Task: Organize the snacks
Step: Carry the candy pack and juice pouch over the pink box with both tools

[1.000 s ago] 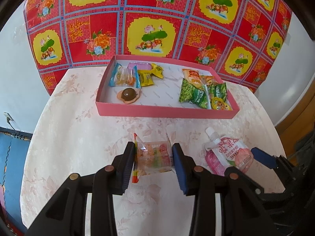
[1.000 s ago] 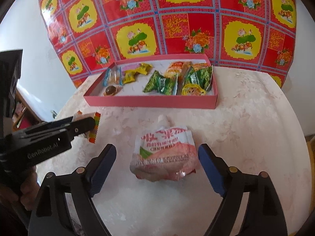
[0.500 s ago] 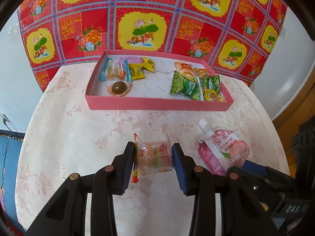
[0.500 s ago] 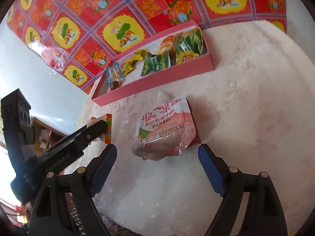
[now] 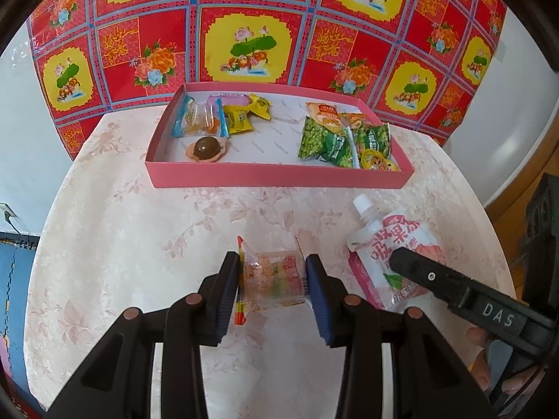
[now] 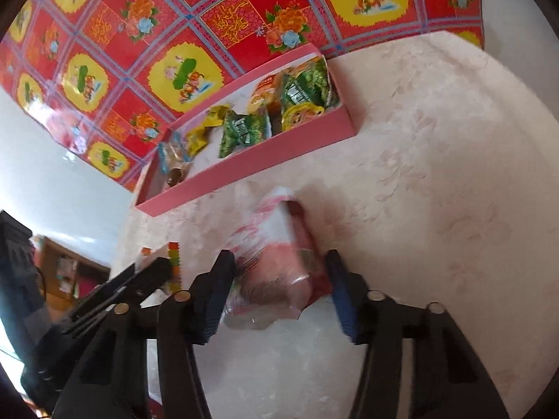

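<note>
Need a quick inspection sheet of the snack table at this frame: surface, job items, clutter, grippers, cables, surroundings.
Surface: round table under a pale floral cloth.
Job's things: pink tray holding wrapped snacks; clear candy packet and pink drink pouch lying on the cloth in front of it.
Clutter: nothing seen.
Grippers: left gripper shut on the candy packet; right gripper closing, pouch between its jaws.
Cables: one at a wall socket, far left.
Surroundings: red floral sheet behind the table, white walls.
</note>
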Demonstrator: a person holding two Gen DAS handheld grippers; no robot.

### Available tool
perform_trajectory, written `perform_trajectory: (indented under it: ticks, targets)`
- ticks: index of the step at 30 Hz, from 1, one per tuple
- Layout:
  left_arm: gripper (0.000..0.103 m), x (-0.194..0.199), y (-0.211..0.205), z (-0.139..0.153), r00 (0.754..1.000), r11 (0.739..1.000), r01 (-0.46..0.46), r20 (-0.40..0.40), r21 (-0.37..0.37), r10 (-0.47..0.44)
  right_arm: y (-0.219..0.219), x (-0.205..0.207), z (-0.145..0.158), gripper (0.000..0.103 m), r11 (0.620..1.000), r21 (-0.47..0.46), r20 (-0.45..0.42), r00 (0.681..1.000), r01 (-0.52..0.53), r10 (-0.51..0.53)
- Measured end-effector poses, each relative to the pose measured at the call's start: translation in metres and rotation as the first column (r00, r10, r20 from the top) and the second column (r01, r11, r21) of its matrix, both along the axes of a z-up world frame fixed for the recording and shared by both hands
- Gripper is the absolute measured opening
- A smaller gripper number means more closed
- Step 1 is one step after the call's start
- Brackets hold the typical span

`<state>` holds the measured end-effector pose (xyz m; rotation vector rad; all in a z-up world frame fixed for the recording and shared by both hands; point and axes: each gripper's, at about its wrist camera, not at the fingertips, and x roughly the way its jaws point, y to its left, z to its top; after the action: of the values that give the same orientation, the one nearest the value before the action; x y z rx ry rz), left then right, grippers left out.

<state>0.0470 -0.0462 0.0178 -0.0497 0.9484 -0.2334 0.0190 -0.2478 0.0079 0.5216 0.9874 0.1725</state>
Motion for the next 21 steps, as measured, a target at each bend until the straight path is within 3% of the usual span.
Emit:
perform_trajectory:
  ticks: [4,11,21]
  targets:
    - [0.041,0.000,0.000,0.000,1.000,1.000,-0.001,-0.001,-0.001,0.001,-0.002,-0.002,0.004,0.043,1.000,-0.001,0.029,1.000,-0.004,0.004]
    - [0.041,-0.001,0.002,0.002,1.000,1.000,-0.007,0.006,-0.003,0.007,0.014,-0.012,0.026,0.032,0.993,-0.113,0.143,0.988,-0.042,0.058]
    - [0.041,-0.002,0.006,0.006,1.000,1.000,-0.021,0.017,-0.008,0.021,0.021,-0.017,0.045,0.032,0.982,-0.184,0.229,0.969,-0.049,0.091]
